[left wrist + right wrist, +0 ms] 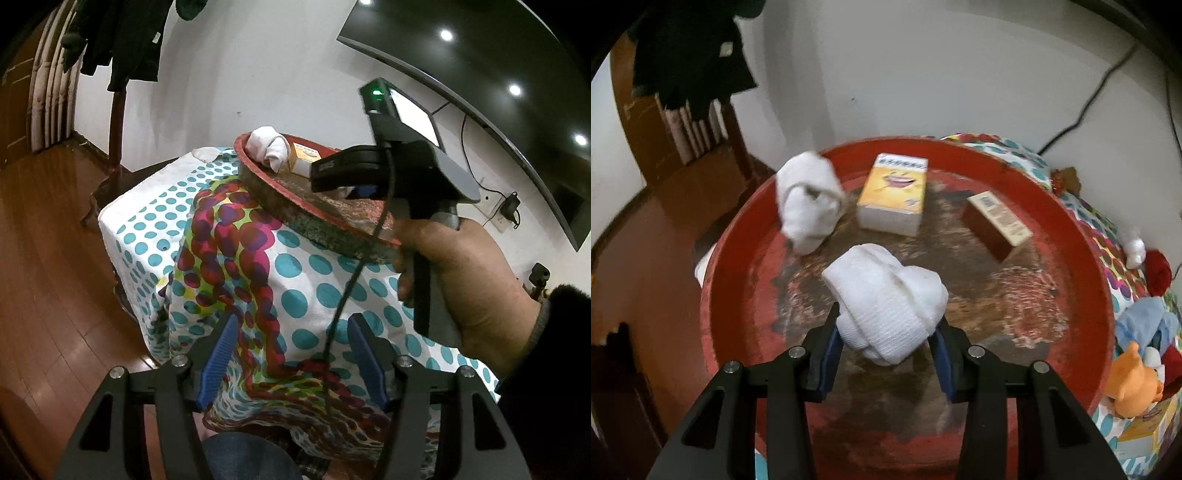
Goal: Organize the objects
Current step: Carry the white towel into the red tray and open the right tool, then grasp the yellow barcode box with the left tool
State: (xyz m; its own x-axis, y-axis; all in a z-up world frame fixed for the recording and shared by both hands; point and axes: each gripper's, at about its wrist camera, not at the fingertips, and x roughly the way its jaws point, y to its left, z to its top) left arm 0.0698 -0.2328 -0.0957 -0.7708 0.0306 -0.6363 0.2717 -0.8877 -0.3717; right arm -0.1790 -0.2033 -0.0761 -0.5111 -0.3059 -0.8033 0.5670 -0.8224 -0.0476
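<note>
In the right wrist view my right gripper (886, 325) is shut on a rolled white sock (886, 299) and holds it over the worn red round tray (1082, 266). In the tray lie a second white sock roll (809, 203) at the far left, a yellow box (894, 192) at the back and a brown box (995, 225) to the right. In the left wrist view my left gripper (291, 332) is open and empty, above the spotted tablecloth (310, 291), short of the tray (295, 206). The right gripper's body (399, 166) hangs over the tray there.
Right of the tray lie a small white item (1136, 251), a red ball (1158, 269), a blue cloth (1141, 321) and an orange toy (1134, 384). A coat stand (116, 122) stands left of the table on the wooden floor. A wall is behind.
</note>
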